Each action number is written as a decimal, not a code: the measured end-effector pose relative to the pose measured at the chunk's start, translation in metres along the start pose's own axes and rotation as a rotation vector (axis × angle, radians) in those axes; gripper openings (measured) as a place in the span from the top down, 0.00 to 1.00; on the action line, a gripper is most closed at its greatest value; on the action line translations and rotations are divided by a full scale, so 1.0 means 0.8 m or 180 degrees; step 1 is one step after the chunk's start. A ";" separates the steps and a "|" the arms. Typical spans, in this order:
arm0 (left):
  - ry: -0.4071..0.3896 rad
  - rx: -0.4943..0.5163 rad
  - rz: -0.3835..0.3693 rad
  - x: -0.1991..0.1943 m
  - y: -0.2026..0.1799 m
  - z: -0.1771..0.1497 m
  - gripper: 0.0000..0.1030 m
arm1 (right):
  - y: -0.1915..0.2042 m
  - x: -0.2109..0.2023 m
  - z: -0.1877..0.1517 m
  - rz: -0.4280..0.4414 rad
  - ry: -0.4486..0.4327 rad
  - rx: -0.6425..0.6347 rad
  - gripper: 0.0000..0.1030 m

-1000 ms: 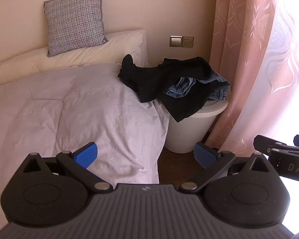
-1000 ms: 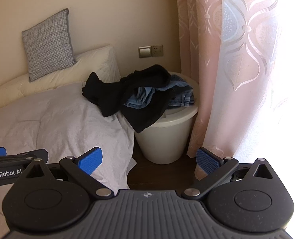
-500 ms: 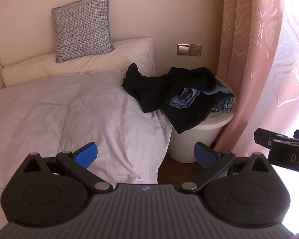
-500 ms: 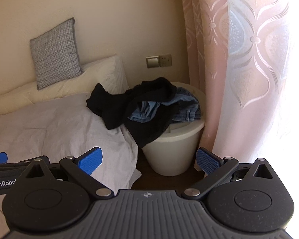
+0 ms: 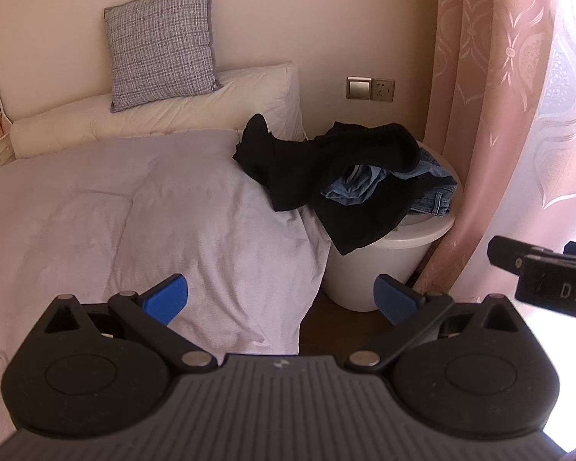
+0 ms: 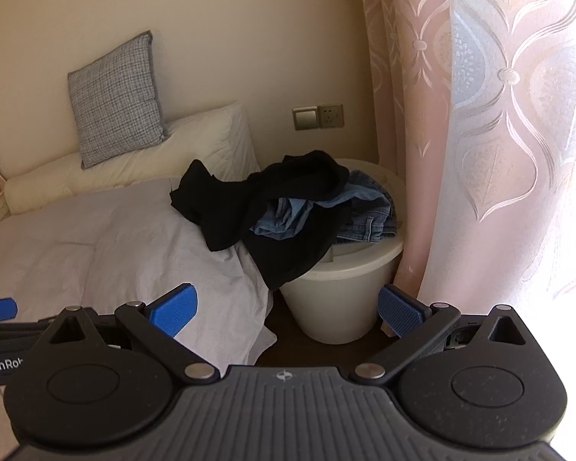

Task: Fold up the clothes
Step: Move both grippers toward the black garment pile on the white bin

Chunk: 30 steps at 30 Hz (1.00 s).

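A black garment (image 5: 326, 165) (image 6: 257, 199) drapes from the bed's right edge over a white bucket (image 5: 368, 265) (image 6: 345, 292). Blue jeans (image 5: 411, 188) (image 6: 341, 211) lie bunched in the bucket under it. My left gripper (image 5: 280, 299) is open and empty, well short of the clothes, above the bed's near corner. My right gripper (image 6: 288, 311) is open and empty, in front of the bucket. The right gripper's body shows at the right edge of the left wrist view (image 5: 545, 280).
The bed has a pale lilac duvet (image 5: 134, 211) (image 6: 115, 246), a cream pillow (image 5: 172, 107) and a grey checked cushion (image 5: 161, 38). A pink curtain (image 5: 491, 115) (image 6: 460, 134) hangs right of the bucket. A wall socket (image 5: 370, 89) is behind it. Dark floor (image 6: 288, 342) lies between bed and bucket.
Both views have shifted: the bed, clothes and bucket sit lower and further right in frame. Both grippers stay open and empty.
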<state>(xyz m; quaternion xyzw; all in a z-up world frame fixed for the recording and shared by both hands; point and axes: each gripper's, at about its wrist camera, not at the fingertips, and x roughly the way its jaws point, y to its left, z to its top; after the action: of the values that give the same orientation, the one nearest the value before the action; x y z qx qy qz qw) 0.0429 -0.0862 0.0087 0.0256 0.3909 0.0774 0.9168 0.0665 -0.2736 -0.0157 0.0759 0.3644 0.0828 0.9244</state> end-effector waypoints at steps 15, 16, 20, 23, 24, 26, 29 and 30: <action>0.0189 0.0007 -0.0104 0.101 0.039 0.072 0.01 | 0.021 0.087 0.053 -0.0206 0.0039 0.0079 0.00; 0.0199 0.0016 -0.0113 0.108 0.043 0.080 0.01 | 0.026 0.095 0.058 -0.0222 0.0039 0.0093 0.00; 0.0244 0.0052 -0.0178 0.135 0.063 0.109 0.01 | 0.046 0.122 0.081 -0.0269 0.0052 0.0141 0.00; 0.0278 0.0093 -0.0258 0.155 0.077 0.128 0.01 | 0.062 0.140 0.094 -0.0315 0.0063 0.0171 0.00; 0.0288 0.0099 -0.0285 0.161 0.080 0.131 0.01 | 0.067 0.147 0.097 -0.0335 0.0072 0.0176 0.00; 0.0307 0.0114 -0.0334 0.174 0.087 0.134 0.01 | 0.076 0.160 0.103 -0.0373 0.0093 0.0179 0.00; 0.0350 0.0130 -0.0386 0.193 0.097 0.137 0.01 | 0.087 0.179 0.108 -0.0437 0.0136 0.0172 0.00; 0.0373 0.0119 -0.0397 0.199 0.100 0.138 0.01 | 0.089 0.185 0.108 -0.0463 0.0163 0.0171 0.00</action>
<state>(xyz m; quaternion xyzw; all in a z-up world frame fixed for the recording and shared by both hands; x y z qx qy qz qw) 0.2215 0.0201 -0.0197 0.0138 0.4461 0.0143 0.8948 0.2255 -0.1800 -0.0367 0.0718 0.3945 0.0075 0.9160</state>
